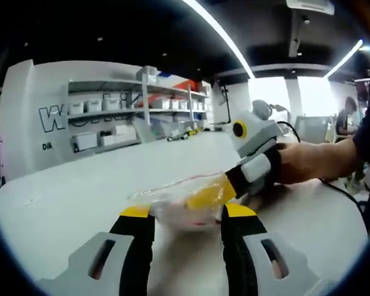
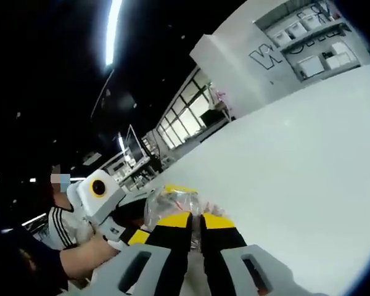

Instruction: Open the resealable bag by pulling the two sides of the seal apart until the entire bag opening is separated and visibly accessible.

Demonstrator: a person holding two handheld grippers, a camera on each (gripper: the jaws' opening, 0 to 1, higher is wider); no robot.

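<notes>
You handle a clear, glossy plastic bag (image 1: pixel 179 200) on a smooth, matt white counter (image 1: pixel 80 191).

Your left gripper (image 1: pixel 188 217): two black jaws tipped in yellow, set in pale grey slotted housings, lower centre of the left gripper view. Your right gripper (image 2: pixel 195 221): same build, lower centre of the right gripper view. Your sleeve (image 2: pixel 24 265): dark, lower left of that view.
</notes>
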